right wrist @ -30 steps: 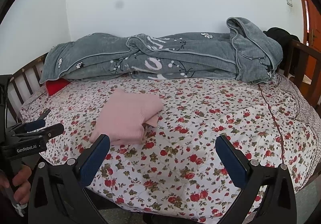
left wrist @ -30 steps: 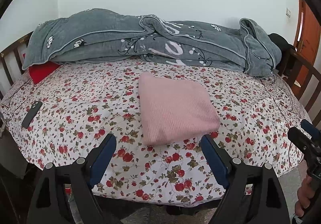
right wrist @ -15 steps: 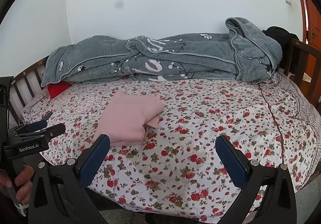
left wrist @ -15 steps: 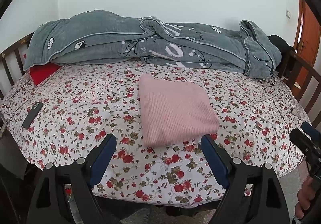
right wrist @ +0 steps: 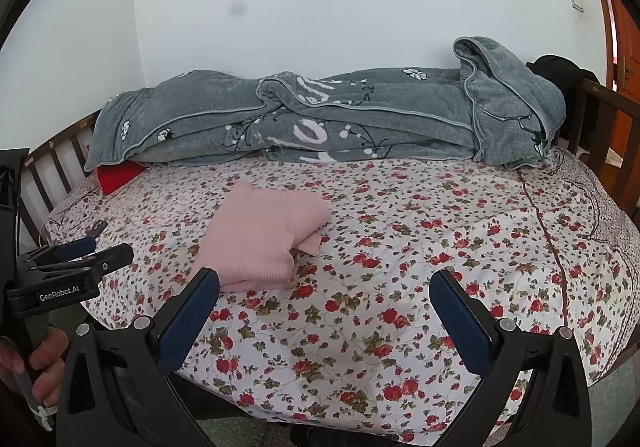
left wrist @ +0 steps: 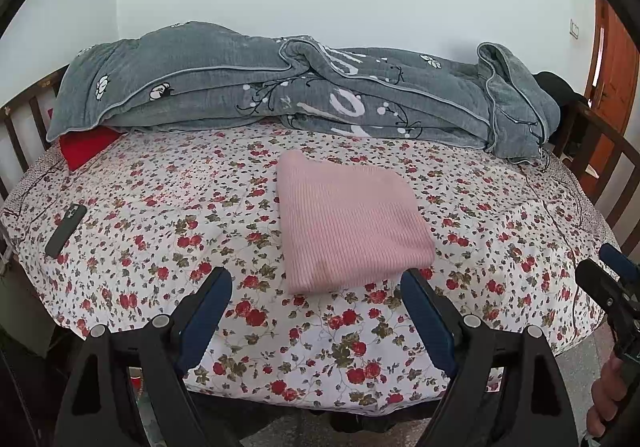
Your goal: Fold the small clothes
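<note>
Currently both tools hover off the near edge of the bed [left wrist: 120, 183], and neither touches cloth. My left gripper [left wrist: 316, 307] has its jaws spread wide and empty; my right gripper [right wrist: 324, 307] stands likewise. The pink garment [left wrist: 348, 223] lies folded into a rectangle on the flowered sheet, just beyond the left fingertips. From the right view a loose corner pokes out at its right side. To finish cleanly, I judge that corner needs tucking under and the top layer pressing flat. Avoid dragging the sheet. The phone [left wrist: 66, 229] lies well apart.
</note>
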A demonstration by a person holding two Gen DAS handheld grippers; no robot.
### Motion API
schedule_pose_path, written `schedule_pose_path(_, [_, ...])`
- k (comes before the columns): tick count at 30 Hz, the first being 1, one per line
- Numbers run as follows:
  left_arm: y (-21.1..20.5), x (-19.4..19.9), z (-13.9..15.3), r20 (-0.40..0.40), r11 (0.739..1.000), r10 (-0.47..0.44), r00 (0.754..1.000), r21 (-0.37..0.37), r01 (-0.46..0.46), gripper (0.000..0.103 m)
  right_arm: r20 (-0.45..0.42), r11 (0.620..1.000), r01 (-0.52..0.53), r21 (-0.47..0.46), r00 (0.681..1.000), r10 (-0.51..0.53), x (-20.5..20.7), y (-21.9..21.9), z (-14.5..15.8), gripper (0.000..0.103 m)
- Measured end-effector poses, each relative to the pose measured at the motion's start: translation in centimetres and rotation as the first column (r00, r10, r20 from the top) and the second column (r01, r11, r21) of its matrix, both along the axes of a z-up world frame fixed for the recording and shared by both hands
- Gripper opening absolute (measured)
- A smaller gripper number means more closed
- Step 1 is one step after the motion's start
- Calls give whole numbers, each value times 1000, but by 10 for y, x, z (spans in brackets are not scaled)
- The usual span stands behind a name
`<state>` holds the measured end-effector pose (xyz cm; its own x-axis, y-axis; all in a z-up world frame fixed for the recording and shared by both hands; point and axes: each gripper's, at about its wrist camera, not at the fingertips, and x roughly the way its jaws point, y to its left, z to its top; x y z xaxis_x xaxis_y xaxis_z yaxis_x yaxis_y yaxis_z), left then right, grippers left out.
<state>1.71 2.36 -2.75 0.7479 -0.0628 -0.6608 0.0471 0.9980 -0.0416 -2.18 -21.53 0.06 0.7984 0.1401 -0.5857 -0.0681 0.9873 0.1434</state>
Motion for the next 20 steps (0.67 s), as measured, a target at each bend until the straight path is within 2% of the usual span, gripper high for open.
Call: schedule_pose_path(20, [0, -3, 3, 10, 1000, 8, 1000, -7, -8, 87, 8, 1000, -8, 2, 1000, 8, -4, 2, 3, 103])
